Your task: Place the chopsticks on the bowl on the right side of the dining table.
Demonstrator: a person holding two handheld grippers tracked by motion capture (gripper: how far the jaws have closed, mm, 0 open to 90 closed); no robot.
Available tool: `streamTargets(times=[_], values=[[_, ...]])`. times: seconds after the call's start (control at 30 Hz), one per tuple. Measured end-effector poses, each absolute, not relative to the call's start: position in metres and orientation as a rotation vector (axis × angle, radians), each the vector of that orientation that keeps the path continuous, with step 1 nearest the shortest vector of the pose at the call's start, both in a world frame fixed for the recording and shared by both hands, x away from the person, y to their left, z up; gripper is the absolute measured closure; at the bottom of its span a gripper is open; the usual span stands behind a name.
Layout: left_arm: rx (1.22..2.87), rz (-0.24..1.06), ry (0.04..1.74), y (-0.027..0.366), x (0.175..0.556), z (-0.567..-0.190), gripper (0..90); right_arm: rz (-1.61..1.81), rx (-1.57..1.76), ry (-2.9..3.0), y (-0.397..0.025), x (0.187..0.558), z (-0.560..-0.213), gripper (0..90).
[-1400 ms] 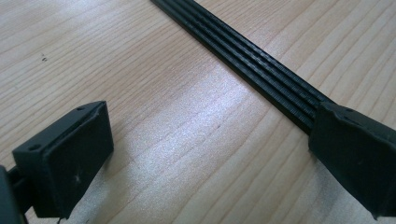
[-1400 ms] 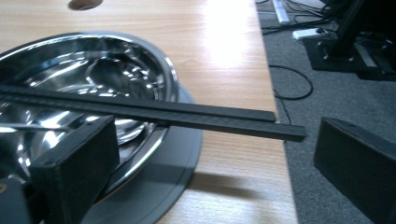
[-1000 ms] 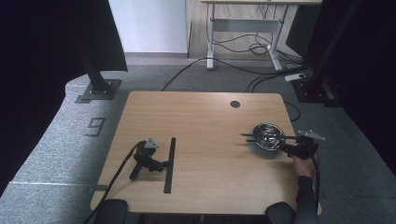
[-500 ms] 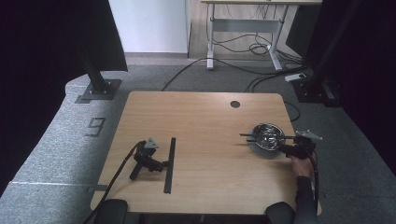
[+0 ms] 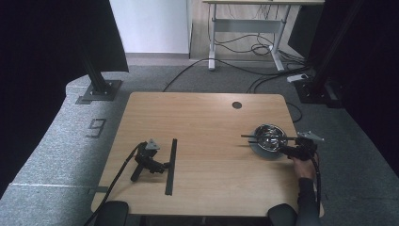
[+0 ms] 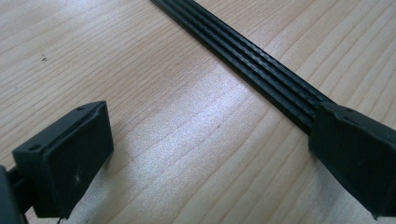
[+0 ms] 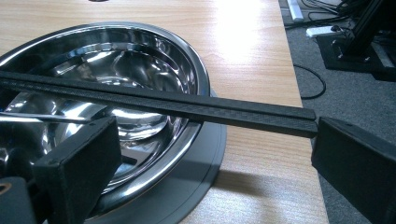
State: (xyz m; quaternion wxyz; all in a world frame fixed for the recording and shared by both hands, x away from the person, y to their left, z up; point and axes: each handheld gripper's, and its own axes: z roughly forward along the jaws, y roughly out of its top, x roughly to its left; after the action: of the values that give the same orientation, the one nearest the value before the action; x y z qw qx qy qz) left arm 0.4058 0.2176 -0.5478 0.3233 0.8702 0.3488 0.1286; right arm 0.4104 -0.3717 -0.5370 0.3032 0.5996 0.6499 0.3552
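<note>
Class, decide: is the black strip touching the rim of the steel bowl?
Touching. In the right gripper view the black strip lies straight across the steel bowl, resting on its rim at the right.

On the counter (image 5: 207,122): left gripper (image 5: 149,162) at left, strip (image 5: 171,165) just right of it. At right, bowl (image 5: 270,136) on a disc (image 5: 263,151), rod (image 5: 268,138) across its rim, right gripper (image 5: 301,149) beside.

My right tool (image 5: 288,150) is black with a grey three-cornered plate and black cable; my sleeve (image 5: 307,201) is black.

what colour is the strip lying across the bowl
Black, with a fine woven texture; the strip across the bowl shows best in the right gripper view.
</note>
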Motion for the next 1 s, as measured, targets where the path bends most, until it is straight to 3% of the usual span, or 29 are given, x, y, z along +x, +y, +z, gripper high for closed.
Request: streamTargets(times=[1.0], values=[[2.283, 0.337, 0.915, 0.218, 0.406, -0.548, 0.0, 0.886, 1.547, 1.807, -0.366, 0.392, -0.513, 0.0]])
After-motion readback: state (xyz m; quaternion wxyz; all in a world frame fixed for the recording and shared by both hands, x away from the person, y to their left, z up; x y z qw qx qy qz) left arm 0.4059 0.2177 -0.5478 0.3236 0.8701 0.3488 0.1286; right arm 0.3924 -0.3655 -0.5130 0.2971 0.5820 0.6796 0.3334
